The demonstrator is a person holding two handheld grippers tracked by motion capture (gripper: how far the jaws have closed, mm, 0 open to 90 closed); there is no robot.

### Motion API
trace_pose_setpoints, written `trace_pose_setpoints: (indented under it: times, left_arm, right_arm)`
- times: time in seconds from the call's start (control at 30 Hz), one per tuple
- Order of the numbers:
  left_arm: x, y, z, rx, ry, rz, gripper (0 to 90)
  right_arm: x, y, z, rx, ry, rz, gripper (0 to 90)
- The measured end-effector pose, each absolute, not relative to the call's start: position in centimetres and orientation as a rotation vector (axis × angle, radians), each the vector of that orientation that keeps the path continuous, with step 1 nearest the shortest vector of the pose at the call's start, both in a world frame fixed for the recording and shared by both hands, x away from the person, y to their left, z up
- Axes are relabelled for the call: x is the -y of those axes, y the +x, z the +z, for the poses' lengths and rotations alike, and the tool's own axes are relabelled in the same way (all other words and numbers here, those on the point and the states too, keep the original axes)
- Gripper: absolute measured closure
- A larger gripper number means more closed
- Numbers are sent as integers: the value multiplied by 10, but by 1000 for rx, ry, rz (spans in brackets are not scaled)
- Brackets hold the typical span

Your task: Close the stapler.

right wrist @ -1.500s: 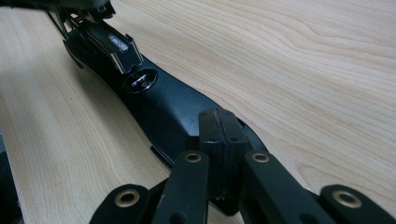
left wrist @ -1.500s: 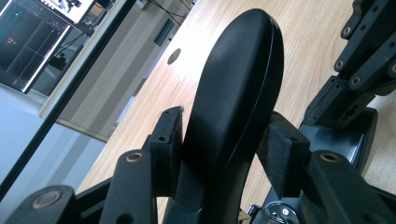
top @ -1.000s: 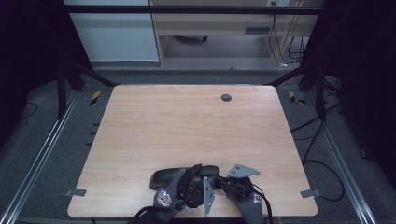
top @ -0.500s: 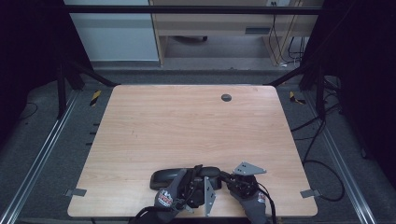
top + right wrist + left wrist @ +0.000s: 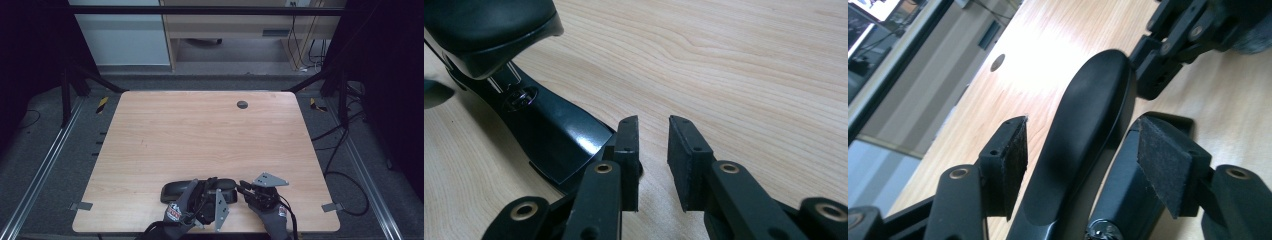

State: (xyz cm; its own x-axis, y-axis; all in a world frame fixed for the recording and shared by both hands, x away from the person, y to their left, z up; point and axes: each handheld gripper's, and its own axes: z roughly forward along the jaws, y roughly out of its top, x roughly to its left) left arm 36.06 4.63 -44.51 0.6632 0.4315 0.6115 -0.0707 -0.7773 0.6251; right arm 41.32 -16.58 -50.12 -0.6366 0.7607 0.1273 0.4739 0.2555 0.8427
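A long black stapler [image 5: 175,190] lies near the table's front edge, rounded top over a flat glossy base [image 5: 554,135]. My left gripper [image 5: 208,188] straddles it from the near side. In the left gripper view the stapler [image 5: 1083,140] runs between the two pads [image 5: 1013,160], which stand off its top; these jaws have just been opening. My right gripper [image 5: 243,188] sits at the stapler's right end. Its jaws [image 5: 654,125] have just been opening, with nothing but bare wood between them, and the left one is beside the base. The right gripper [image 5: 1168,50] also shows past the stapler's tip.
The wooden table [image 5: 200,130] has a small round dark hole [image 5: 242,104] near its far edge. Metal rails [image 5: 40,170] and cables [image 5: 345,175] lie on the floor on both sides. A cabinet and a desk stand beyond the far edge.
The right gripper has edged slightly to the right at the stapler's end. The stapler and the left hand have stayed where they were.
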Motion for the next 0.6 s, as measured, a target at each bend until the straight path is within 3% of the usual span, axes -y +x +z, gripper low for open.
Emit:
trace_pose_setpoints:
  times: [0.17, 0.43, 0.6]
  left_arm:
    - [-50, 358, -439, -280, 2244, 999, 354]
    - [-59, 357, -429, -320, 2199, 933, 352]
    - [-68, 357, -422, -349, 2167, 917, 352]
  right_arm:
    - [167, 413, -500, -2213, 1136, 1330, 761]
    - [173, 413, -494, -2196, 1135, 1344, 900]
    - [176, 413, -489, -2174, 1133, 1355, 900]
